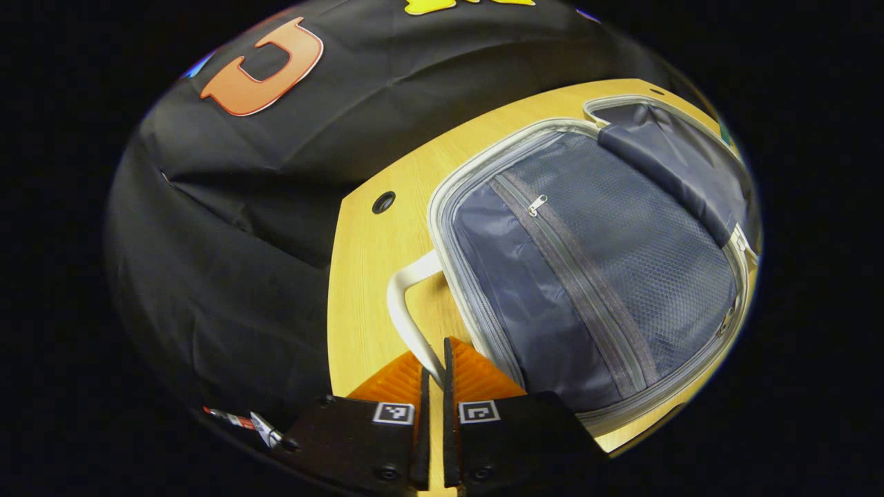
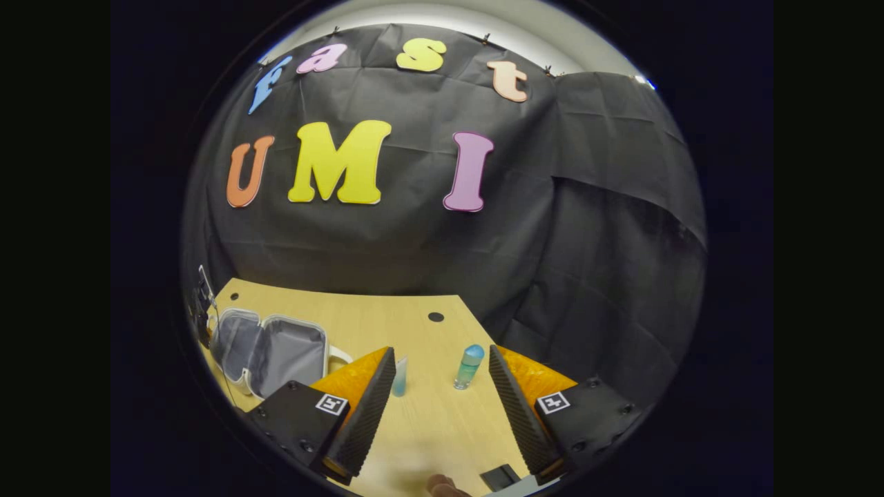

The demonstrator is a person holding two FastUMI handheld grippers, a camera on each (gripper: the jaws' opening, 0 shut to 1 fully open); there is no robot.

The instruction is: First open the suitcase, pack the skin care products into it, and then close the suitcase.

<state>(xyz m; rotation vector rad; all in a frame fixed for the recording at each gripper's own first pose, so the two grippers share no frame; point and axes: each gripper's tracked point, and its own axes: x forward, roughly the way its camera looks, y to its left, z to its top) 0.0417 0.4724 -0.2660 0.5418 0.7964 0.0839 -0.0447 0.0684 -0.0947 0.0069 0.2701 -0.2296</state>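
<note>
- Pinching the suitcase's white handle [image 1: 407,304], the left gripper [image 1: 433,376] has its jaws nearly closed on it.
- The suitcase [image 1: 594,276] lies open on the bench [image 1: 366,276]; opening looks done.
- The right gripper [image 2: 442,393], jaws wide and empty, faces a blue-capped bottle [image 2: 469,366] and a small tube [image 2: 400,376] right of the suitcase; judged next: grasp one.

Left gripper [image 1: 434,369] jaws closed, right gripper [image 2: 442,386] spread

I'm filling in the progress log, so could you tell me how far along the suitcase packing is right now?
Opening looks done: the suitcase lies open on the table, lining exposed. In hand: the left gripper is closed on the suitcase's white handle, while the right gripper is open, facing a blue-capped bottle and a small tube standing on the table. Left: packing both, then closing the suitcase.
</note>
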